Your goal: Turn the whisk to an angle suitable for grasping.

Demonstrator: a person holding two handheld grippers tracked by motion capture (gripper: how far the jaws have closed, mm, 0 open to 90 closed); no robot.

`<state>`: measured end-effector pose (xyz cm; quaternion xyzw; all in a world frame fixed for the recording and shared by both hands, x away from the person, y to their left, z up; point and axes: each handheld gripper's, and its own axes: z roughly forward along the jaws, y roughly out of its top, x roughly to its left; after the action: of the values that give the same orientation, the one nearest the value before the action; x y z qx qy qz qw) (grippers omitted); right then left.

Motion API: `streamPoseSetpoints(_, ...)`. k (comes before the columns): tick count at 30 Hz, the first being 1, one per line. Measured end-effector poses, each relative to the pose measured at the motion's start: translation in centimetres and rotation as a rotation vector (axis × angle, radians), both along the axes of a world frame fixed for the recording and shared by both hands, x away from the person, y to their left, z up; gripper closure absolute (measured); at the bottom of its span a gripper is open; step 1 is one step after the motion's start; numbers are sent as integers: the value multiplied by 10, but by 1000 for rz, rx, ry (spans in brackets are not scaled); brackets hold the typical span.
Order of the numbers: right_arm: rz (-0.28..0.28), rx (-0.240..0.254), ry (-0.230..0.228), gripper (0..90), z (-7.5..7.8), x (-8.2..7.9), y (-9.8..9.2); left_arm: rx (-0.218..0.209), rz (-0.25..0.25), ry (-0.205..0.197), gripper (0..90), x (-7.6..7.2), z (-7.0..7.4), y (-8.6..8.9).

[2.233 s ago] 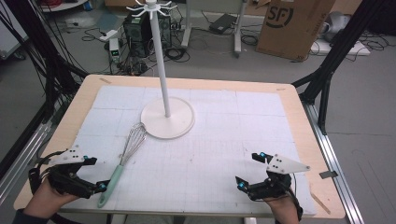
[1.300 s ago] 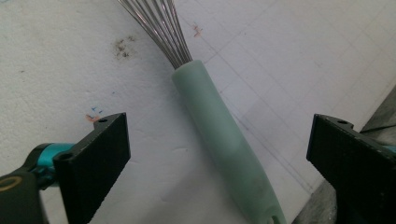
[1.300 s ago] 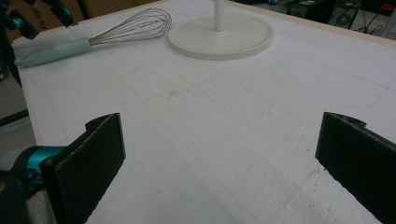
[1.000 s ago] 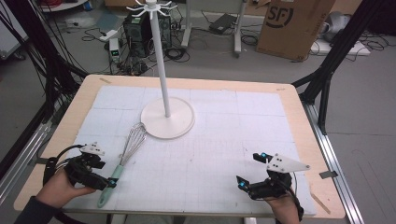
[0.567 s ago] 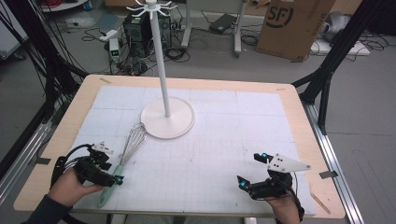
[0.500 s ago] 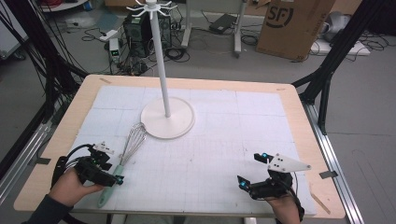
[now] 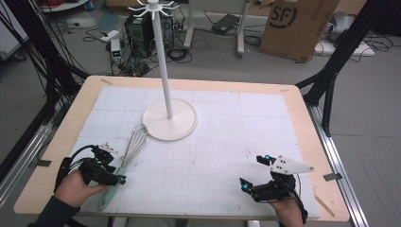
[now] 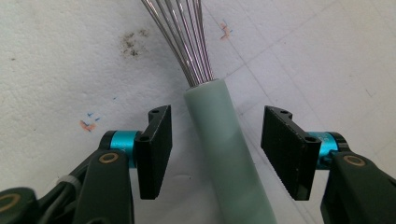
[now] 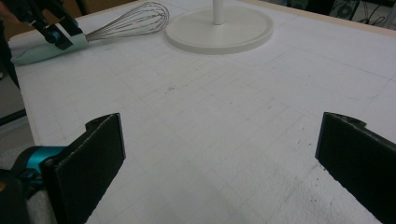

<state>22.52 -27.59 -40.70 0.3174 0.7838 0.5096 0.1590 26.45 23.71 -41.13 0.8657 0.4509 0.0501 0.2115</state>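
At lower left, the left gripper [image 8: 215, 149] has been closing around the whisk's mint-green handle [image 8: 229, 158], pads not yet touching; the right gripper [image 9: 219, 163] gapes wide, empty.

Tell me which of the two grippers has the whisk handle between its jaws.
The left gripper: its jaws, which have just been closing, flank the whisk's pale green handle with gaps either side. The right gripper stands open over bare white mat.
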Motion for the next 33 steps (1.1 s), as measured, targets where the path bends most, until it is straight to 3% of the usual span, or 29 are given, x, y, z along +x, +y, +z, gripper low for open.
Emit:
streamPoseSetpoints(5, 0, -5, -5, 0, 0, 0, 1, 37, 21, -8, 461, 1, -3, -4)
streamPoseSetpoints(14, -3, -8, 4, 0, -1, 0, 0, 60, 27, 13, 506, 3, -5, -6)
streamPoseSetpoints(20, -6, -16, -8, 1, -1, 0, 1, 55, 24, 16, 592, 3, -5, -8)
streamPoseSetpoints(24, -9, -18, -4, 1, -1, 0, 1, 61, 22, 26, 604, 4, -5, -8)
streamPoseSetpoints(33, -2, -31, -6, 1, -2, 0, 3, 68, 23, 3, 659, 4, -4, 0)
